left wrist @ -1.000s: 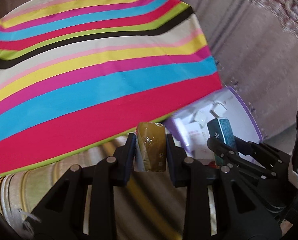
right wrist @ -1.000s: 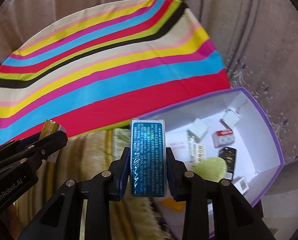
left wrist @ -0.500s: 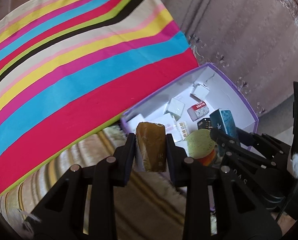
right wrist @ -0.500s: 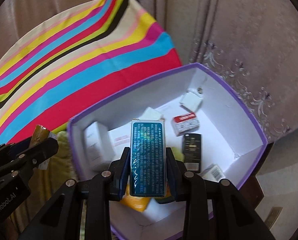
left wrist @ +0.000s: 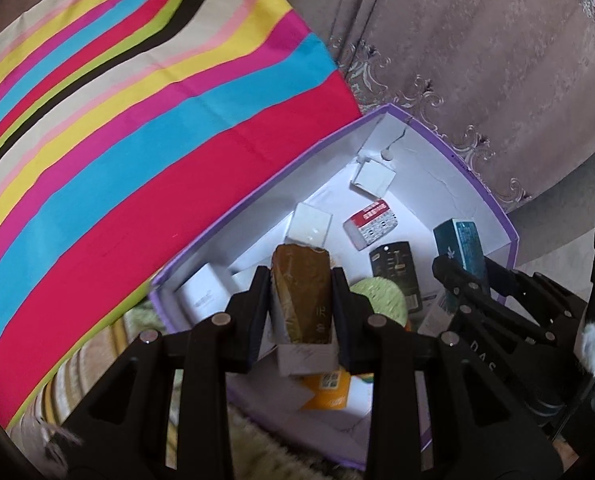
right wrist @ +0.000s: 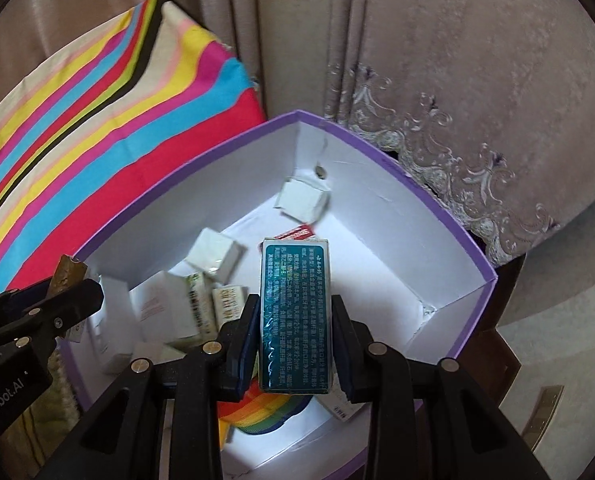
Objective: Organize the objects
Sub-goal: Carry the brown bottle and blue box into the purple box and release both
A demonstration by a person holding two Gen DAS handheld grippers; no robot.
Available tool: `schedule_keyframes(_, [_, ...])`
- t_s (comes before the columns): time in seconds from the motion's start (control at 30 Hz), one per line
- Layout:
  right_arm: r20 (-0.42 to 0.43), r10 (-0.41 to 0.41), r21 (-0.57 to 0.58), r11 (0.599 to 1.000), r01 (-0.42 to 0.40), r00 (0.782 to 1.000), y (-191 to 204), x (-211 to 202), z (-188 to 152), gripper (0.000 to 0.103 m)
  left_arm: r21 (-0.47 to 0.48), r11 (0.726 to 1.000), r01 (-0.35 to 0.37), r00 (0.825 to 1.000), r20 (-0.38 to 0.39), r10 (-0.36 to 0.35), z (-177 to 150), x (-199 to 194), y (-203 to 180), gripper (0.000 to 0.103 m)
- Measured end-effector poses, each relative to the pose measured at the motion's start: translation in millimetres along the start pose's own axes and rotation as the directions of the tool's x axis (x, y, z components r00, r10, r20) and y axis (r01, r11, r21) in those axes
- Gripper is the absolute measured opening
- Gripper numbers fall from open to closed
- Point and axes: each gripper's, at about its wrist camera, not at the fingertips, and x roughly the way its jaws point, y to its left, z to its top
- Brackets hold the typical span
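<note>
Curtains hang behind the purple box (right wrist: 473, 256), which stands beside a striped cushion (left wrist: 137, 128). Above the box, the right hand-held gripper (right wrist: 295, 320) is clamped on a teal carton (right wrist: 295, 312), and the left hand-held gripper (left wrist: 301, 304) is clamped on a brown packet (left wrist: 301, 292). Both hang close together; if released carelessly, one may knock the other or land on the small white boxes (right wrist: 215, 254) inside and tip.

backdrop: we see mauve curtains (right wrist: 477, 80) with a pale embroidered hem | left: a rainbow-striped cloth (left wrist: 117, 140) spread out | floor: pale beige at lower right | light: soft daylight
</note>
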Motion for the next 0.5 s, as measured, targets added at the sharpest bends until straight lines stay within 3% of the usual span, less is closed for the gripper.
schedule_keyframes(0.27, [-0.017,-0.015,0.062,0.998,0.016,1.0,-21.1,15.1,4.0,0.035,-0.007,1.0,0.026,0.998,-0.061,-0.027,12.3,29.6,-11.1,0.039])
schedule_keyframes(0.4, [-0.027,-0.009,0.078,0.997,0.011,1.0,-27.8,21.0,5.8,0.043,0.001,1.0,0.021,0.997,-0.071,-0.021,14.1,34.9,-15.2,0.062])
schedule_keyframes(0.5, [-0.015,0.008,0.087,0.996,-0.006,1.0,-31.6,21.1,5.6,0.055,0.012,1.0,0.013,0.997,-0.071,-0.012,13.1,32.8,-16.6,0.071])
